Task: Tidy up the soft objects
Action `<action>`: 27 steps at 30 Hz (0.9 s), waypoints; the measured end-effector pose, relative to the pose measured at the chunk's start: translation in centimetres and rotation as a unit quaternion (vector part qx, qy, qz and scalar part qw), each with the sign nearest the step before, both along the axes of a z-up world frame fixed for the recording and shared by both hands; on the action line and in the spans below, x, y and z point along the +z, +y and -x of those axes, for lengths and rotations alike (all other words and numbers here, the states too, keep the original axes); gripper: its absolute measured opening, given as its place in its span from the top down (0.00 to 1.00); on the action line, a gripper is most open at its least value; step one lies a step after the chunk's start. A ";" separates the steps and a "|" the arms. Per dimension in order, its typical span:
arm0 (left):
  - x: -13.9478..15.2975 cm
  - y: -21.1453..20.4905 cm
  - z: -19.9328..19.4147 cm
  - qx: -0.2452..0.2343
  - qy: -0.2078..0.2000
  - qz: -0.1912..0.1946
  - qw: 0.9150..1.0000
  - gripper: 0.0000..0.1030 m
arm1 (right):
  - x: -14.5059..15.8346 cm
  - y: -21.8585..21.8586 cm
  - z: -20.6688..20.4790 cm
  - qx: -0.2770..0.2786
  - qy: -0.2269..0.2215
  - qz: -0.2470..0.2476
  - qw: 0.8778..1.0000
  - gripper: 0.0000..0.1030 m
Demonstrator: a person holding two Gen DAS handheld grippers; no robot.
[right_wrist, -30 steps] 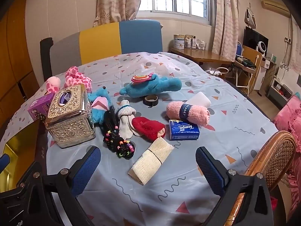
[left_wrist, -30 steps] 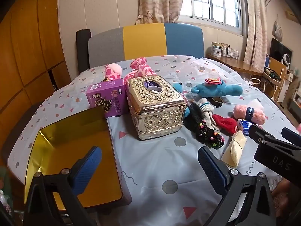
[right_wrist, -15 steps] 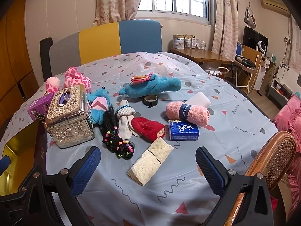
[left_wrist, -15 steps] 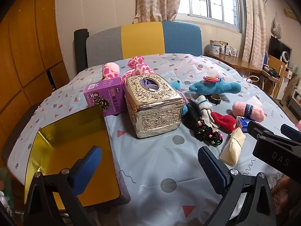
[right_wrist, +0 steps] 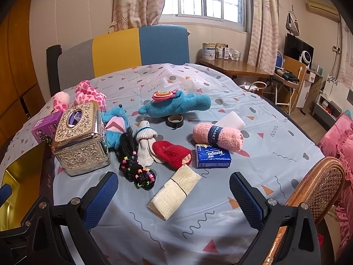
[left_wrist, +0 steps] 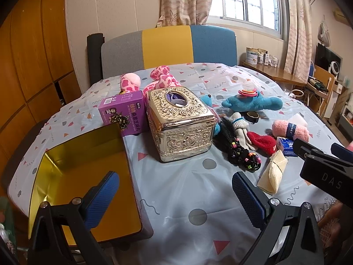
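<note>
Both tools released, empty: left tool (left_wrist: 174, 196) by gold tray (left_wrist: 53, 170), likely the bin; right tool (right_wrist: 173, 195) over cream folded cloth (right_wrist: 174, 191) mid-tabletop (right_wrist: 275, 137), probably first pick.

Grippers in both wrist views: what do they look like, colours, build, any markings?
Both match. The left gripper and right gripper have black angular frames with silver bolts and blue textured pads. White letters "DAS" show on the right gripper's body in the left view. No cables or sleeves visible.
</note>
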State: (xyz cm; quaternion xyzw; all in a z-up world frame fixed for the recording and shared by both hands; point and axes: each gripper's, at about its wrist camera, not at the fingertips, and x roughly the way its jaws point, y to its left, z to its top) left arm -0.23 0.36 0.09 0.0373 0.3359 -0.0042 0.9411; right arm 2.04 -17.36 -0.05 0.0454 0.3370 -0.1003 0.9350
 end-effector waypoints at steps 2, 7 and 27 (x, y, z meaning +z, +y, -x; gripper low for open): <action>0.0 0.0 0.0 0.000 0.000 0.000 1.000 0.00 | 0.1 -0.1 0.0 -0.002 -0.001 0.002 1.000 0.00; 0.0 -0.1 0.0 -0.002 0.000 0.000 1.000 0.00 | 0.5 -0.7 0.2 -0.010 -0.006 0.003 1.000 0.00; 0.3 -0.6 0.7 -0.013 -0.001 -0.001 1.000 0.00 | 1.6 -3.4 0.8 -0.037 -0.022 0.001 0.999 0.00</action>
